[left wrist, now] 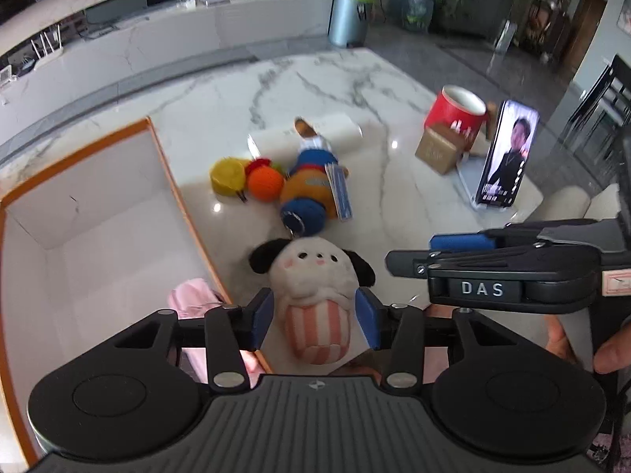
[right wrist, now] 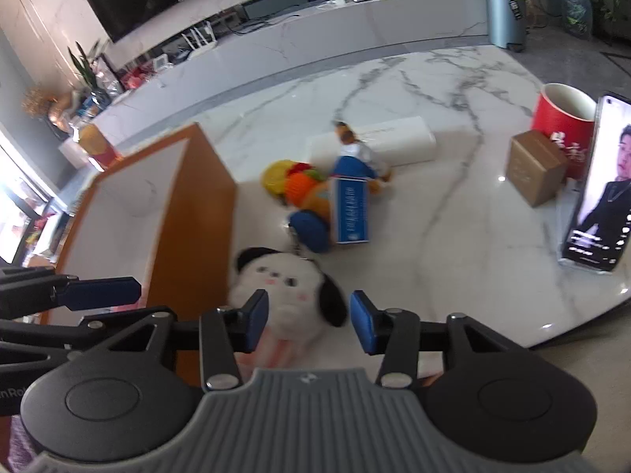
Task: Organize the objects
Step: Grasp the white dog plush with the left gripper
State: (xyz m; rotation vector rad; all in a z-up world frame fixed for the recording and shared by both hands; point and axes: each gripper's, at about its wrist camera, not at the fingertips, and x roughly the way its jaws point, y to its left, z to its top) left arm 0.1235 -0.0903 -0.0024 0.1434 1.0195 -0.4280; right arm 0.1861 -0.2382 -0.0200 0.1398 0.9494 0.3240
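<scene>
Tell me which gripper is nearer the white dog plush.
Left. The left gripper has its open fingers on either side of the dog plush's striped body. The right gripper hangs open just beside it, the plush's head showing between its fingers.

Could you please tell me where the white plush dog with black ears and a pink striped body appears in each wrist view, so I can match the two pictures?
Left wrist view: the white plush dog with black ears and a pink striped body sits low centre, between that gripper's blue fingers.
Right wrist view: the dog is low centre, just beyond the fingers, beside the box wall.
Shared landmark: the orange-rimmed open box, left of the dog in both.
</scene>
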